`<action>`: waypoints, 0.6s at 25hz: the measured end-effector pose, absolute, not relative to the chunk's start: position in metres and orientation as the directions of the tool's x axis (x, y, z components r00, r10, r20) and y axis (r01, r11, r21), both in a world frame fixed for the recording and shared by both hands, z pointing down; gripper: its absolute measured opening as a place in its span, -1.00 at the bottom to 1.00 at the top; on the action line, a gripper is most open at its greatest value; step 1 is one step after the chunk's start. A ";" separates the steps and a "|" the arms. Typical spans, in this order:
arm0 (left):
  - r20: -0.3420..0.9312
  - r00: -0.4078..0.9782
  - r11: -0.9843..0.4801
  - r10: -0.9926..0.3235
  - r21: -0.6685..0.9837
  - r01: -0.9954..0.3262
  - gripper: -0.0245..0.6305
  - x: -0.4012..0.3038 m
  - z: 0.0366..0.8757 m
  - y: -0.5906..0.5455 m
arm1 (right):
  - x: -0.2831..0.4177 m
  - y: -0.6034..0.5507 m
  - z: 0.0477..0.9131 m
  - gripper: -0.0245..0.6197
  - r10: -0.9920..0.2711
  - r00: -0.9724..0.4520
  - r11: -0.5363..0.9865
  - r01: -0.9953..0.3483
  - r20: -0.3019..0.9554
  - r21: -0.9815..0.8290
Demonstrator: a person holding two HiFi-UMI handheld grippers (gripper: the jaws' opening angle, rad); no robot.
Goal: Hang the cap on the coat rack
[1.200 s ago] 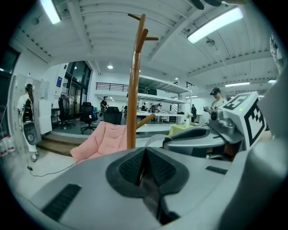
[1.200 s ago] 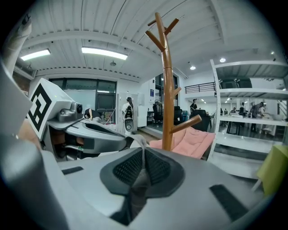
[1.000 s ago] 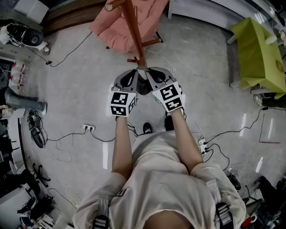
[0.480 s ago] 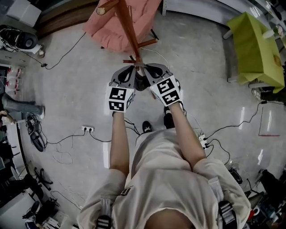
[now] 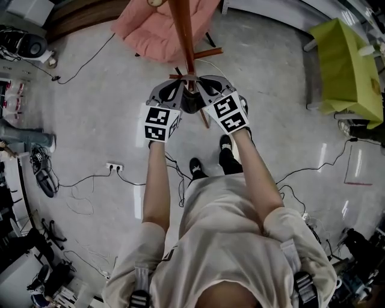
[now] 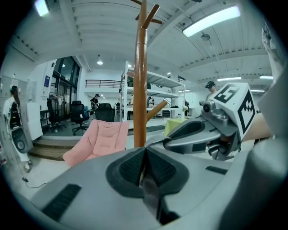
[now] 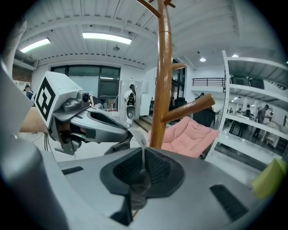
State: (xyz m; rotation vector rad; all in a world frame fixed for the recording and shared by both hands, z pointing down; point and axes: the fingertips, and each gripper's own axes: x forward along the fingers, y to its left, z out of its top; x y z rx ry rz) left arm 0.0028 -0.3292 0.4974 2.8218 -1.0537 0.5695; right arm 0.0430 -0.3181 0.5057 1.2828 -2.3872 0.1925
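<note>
Now | we hold the cap (image 5: 191, 106) low between left gripper (image 6: 145, 155) and right gripper (image 7: 143, 166), both clamped on its rim | coat rack (image 5: 185, 36) upright just beyond, pegs (image 7: 150, 8) above, equally near both.

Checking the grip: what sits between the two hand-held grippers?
The dark cap, seen in the head view; each gripper view shows jaws shut on its fabric.

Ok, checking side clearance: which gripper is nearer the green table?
Right. The right gripper is toward the green table; the left gripper is beyond it, farther off.
</note>
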 end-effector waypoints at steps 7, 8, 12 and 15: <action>0.388 0.700 -0.772 -0.600 -0.049 -0.634 -0.88 0.007 0.508 -0.342 | 0.048 -0.332 0.518 -0.88 -0.751 -0.475 0.573 -0.814 0.458 0.094; 0.391 0.699 -0.772 -0.599 -0.047 -0.634 -0.88 0.008 0.509 -0.344 | 0.049 -0.334 0.521 -0.88 -0.749 -0.474 0.575 -0.813 0.463 0.096; 0.403 0.698 -0.774 -0.592 -0.046 -0.631 -0.88 0.010 0.515 -0.350 | 0.051 -0.340 0.526 -0.88 -0.743 -0.466 0.577 -0.810 0.481 0.105; 0.414 0.695 -0.775 -0.588 -0.043 -0.630 -0.88 0.009 0.522 -0.350 | 0.050 -0.340 0.531 -0.88 -0.737 -0.466 0.581 -0.807 0.490 0.106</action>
